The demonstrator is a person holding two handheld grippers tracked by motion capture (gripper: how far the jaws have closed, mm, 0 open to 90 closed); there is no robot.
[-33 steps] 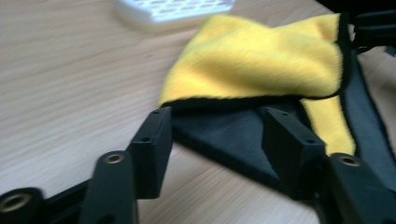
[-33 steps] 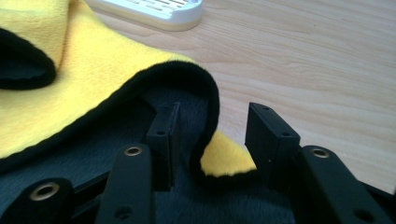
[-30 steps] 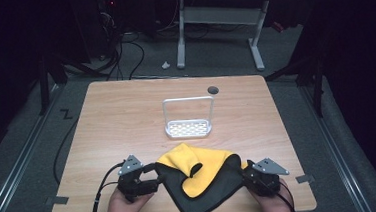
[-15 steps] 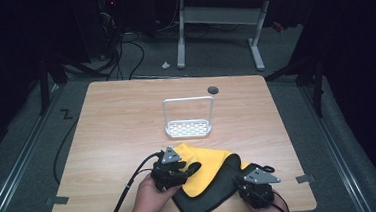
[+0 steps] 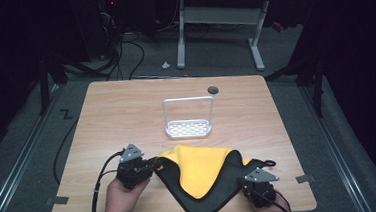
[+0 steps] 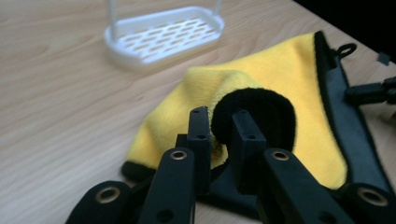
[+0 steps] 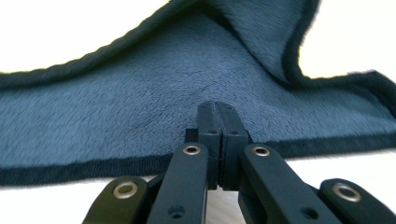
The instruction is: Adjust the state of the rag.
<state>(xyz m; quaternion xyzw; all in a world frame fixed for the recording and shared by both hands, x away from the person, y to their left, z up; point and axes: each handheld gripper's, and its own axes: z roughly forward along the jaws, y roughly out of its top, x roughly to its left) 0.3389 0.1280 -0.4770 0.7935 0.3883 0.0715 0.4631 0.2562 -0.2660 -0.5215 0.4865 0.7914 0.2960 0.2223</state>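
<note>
A cloth (image 5: 200, 168), yellow on one side and dark on the other, lies at the table's front edge. My left gripper (image 5: 151, 164) is at its left corner. In the left gripper view the jaws (image 6: 219, 126) have just been closing and are shut on a rolled fold of the cloth (image 6: 289, 79). My right gripper (image 5: 246, 181) is at the cloth's right corner. Its jaws (image 7: 217, 109) have just closed flush together, pinching the dark side (image 7: 154, 84) just inside the hem, with a faint crease running from the tips.
A white slotted tray with a tall hoop handle (image 5: 188, 128) stands just beyond the cloth at mid-table. A dark round hole (image 5: 213, 89) sits in the wooden table (image 5: 126, 110) behind it. Both hands rest at the front edge. Cables trail off the left side.
My left gripper went right onto the cloth, then came back left with the cloth's edge in it. The cloth now lies spread wider. The right gripper has barely moved.
</note>
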